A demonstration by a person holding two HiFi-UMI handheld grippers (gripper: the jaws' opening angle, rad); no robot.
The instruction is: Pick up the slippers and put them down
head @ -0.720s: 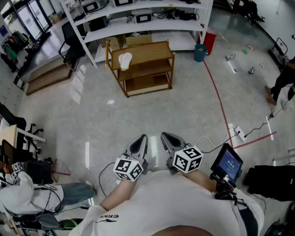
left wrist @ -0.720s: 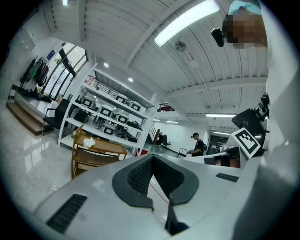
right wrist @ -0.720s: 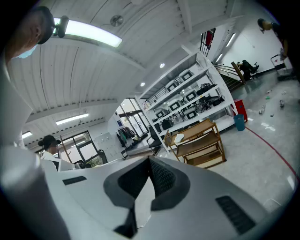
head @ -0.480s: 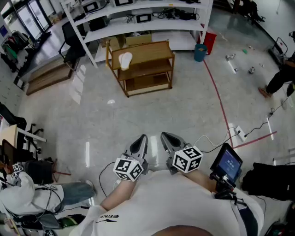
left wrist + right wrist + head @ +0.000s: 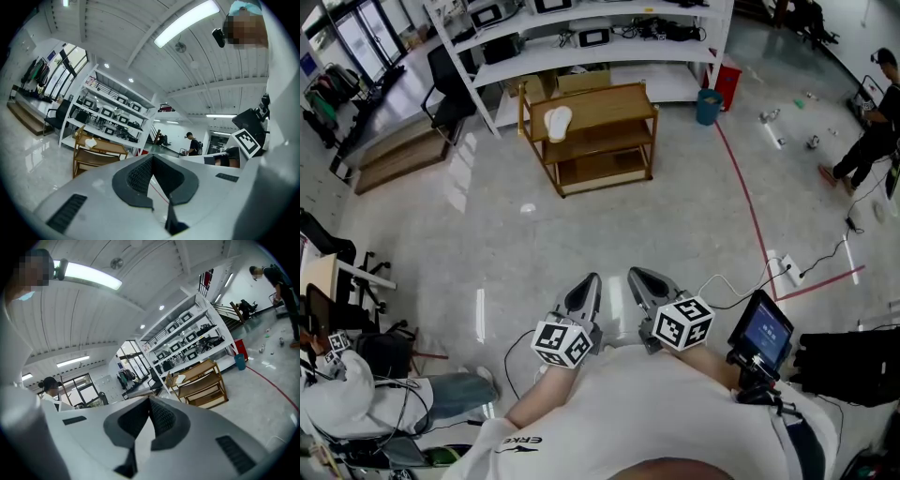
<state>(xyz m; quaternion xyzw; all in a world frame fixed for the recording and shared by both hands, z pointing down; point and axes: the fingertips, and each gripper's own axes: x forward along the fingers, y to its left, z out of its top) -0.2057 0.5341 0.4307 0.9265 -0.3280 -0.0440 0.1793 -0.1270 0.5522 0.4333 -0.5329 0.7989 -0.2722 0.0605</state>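
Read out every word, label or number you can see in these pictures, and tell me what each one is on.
"ERKE": on the sleeve of the person's white shirt, upside down in the head view.
Blue screen of the handheld device: it shows some text, but it is too small to read.
Equipment on the white shelving: any labels are too small to read.

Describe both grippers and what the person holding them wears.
Both the left gripper and right gripper have pale grey tapered shells with dark ribbed pads inside the jaws. Each carries a white cube printed with black square markers. The person wears a white short-sleeved T-shirt.
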